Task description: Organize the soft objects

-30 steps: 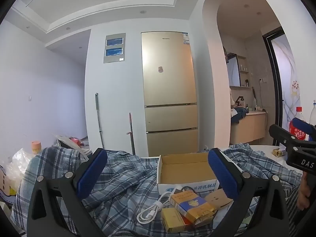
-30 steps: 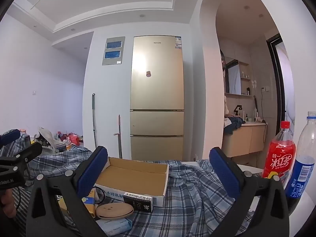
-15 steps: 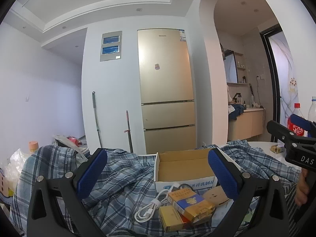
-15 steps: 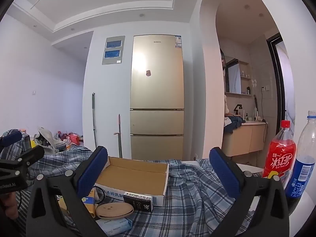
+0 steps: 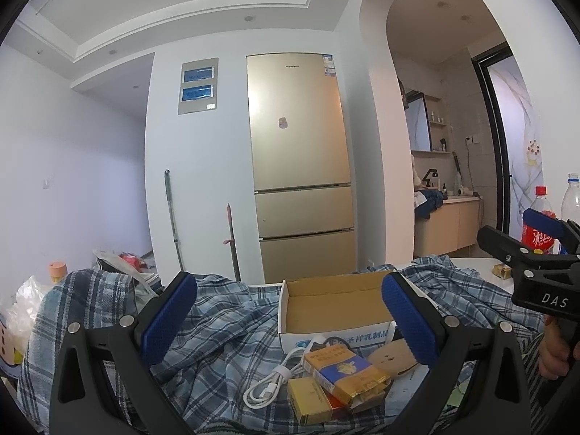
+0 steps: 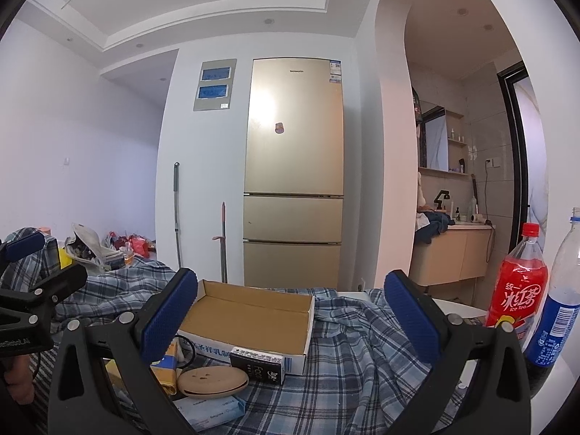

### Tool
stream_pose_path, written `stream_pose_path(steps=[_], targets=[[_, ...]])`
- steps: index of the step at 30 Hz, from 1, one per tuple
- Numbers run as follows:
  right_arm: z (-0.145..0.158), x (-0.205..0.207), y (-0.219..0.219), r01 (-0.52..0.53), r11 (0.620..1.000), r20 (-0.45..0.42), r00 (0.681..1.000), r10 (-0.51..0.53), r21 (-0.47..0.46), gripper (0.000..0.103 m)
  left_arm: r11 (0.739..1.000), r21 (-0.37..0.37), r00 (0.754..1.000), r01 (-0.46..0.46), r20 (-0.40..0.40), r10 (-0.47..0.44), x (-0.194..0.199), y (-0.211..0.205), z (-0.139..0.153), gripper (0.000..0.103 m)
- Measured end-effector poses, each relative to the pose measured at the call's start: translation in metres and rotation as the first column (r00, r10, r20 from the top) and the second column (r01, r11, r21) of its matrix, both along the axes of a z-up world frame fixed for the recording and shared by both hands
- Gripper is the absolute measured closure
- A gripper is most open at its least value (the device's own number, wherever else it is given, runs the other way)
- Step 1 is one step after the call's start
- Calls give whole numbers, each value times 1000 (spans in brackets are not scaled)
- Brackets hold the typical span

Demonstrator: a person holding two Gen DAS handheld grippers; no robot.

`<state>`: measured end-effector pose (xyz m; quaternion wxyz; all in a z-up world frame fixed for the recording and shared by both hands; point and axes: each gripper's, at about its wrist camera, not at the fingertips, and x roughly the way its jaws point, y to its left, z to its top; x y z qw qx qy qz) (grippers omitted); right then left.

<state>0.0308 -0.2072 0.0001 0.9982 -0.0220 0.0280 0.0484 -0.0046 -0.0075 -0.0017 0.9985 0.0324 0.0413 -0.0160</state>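
A blue plaid shirt [image 5: 224, 330] lies crumpled across the table, also seen in the right wrist view [image 6: 348, 355]. On it stands an empty cardboard box [image 5: 333, 301] [image 6: 250, 315]. My left gripper [image 5: 290, 322] hovers open above the shirt, with yellow packets [image 5: 340, 369] and a white cable [image 5: 268, 388] below it. My right gripper [image 6: 290, 322] is also open, held over the box and shirt; a tan oval case [image 6: 212, 380] and a black packet [image 6: 257, 362] lie beneath. Each gripper shows at the other view's edge [image 5: 536, 264] [image 6: 29, 290]. Nothing is held.
A red ice tea bottle [image 6: 518, 290] and a blue-labelled bottle [image 6: 562, 311] stand at the table's right edge. A gold fridge [image 6: 293, 181] and two mop handles [image 6: 176, 217] stand behind. Bags clutter the floor at left [image 5: 21, 297]. A hand [image 5: 554, 355] grips the right tool.
The left wrist view has shifted slightly, with the box and fridge sitting lower left in frame. The right gripper barely moved. Both stay open.
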Motion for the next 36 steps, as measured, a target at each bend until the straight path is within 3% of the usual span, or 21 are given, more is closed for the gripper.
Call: stream_pose_path(steps=[27, 33, 36], targets=[[6, -4, -1, 10, 1000, 4, 1000, -10, 3, 0, 1000, -21, 1000, 17, -11, -17, 5, 5, 3, 0], [23, -15, -7, 4, 999, -1, 1000, -3, 32, 0, 999, -22, 1000, 23, -16, -23, 1, 5, 14, 0], [35, -22, -15, -4, 998, 3, 1000, 4, 65, 0, 999, -31, 1000, 22, 23, -21, -10, 5, 26, 0]])
